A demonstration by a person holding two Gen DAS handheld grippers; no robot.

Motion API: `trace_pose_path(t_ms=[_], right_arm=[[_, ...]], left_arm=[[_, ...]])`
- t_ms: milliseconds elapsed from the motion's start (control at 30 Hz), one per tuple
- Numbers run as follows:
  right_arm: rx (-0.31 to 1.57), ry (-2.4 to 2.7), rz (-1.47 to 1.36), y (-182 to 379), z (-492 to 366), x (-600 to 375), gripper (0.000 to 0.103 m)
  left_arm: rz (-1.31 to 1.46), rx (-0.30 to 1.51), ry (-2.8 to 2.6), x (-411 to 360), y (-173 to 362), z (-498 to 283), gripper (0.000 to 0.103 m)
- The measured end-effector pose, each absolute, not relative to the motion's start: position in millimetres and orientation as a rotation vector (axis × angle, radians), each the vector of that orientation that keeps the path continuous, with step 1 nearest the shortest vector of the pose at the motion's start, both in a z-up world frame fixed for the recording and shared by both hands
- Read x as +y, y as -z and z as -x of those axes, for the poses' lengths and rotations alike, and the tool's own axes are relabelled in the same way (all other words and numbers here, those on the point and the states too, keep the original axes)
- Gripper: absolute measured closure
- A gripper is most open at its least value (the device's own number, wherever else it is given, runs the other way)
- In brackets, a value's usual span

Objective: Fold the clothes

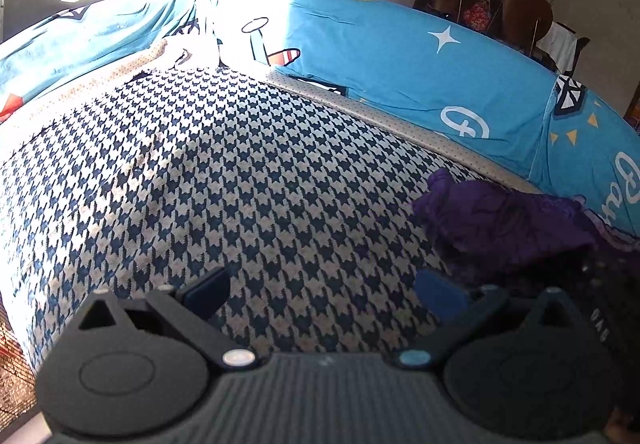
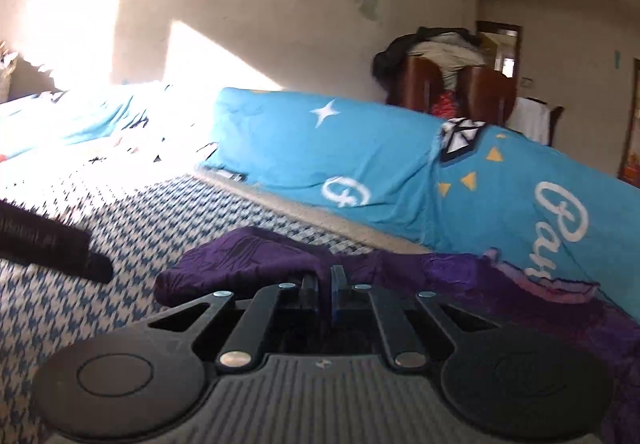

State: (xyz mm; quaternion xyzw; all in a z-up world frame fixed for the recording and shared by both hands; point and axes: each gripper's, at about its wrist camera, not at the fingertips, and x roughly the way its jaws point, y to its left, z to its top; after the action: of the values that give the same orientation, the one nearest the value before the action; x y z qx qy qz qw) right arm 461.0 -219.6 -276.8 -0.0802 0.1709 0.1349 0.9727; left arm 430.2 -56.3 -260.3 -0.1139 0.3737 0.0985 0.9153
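A crumpled purple garment (image 1: 500, 220) lies on a blue-and-white houndstooth blanket (image 1: 240, 164) that covers the bed. In the left wrist view my left gripper (image 1: 324, 292) hovers over the blanket, open, with nothing between its fingers and the garment off to its right. In the right wrist view my right gripper (image 2: 324, 284) has its jaws together on a raised fold of the purple garment (image 2: 248, 264). A black ribbed part of the other gripper (image 2: 52, 248) reaches in from the left over the blanket (image 2: 160, 228).
A folded bright blue quilt (image 1: 400, 64) with white stars and lettering lies along the far side of the bed (image 2: 360, 148). Behind it, brown chairs piled with clothes (image 2: 440, 64) stand by the wall. Strong sunlight washes out the back left.
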Motion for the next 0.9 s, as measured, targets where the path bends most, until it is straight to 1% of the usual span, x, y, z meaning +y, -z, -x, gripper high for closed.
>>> trace_pose_path(t_ms=[67,133,233,300,333,367,400,467,567,667,900], right_arm=[[0.314,-0.175,0.073,260,-456,-243,0.097],[0.324,-0.062,-0.058,246,-449,-276,0.097],[0.442,0.057,-0.276,248,-441,-325,0.092],[0.512,0.102,-0.325,254,-434,-346,0.089],[0.524,0.109,-0.318,255,-431,-353,0.088],[0.523,0.116,-0.311,254,-427,-358,0.083],[0.521,0.123,-0.304,253,-423,-363,0.074],[0.522,0.126,-0.301,250,-417,-372,0.065],[0.526,0.105,-0.297,247,-411,-384,0.065],[0.514,-0.021,-0.251,242,-414,-376,0.065],[0.551,-0.189,-0.031,258,-429,-332,0.065]], left_arm=[[0.228,0.770,-0.184,-64,259,-430,0.000],[0.223,0.775,-0.161,-72,258,-431,0.000],[0.206,0.784,-0.126,-87,257,-431,0.000],[0.192,0.784,-0.100,-97,255,-429,0.000],[0.182,0.784,-0.091,-103,254,-428,0.000],[0.172,0.784,-0.083,-107,254,-427,0.000],[0.166,0.788,-0.073,-112,255,-428,0.000],[0.154,0.795,-0.051,-120,256,-428,0.000],[0.111,0.804,-0.017,-136,257,-433,0.000],[0.052,0.796,-0.013,-150,257,-442,0.000],[-0.005,0.831,-0.012,-160,266,-466,0.000]])
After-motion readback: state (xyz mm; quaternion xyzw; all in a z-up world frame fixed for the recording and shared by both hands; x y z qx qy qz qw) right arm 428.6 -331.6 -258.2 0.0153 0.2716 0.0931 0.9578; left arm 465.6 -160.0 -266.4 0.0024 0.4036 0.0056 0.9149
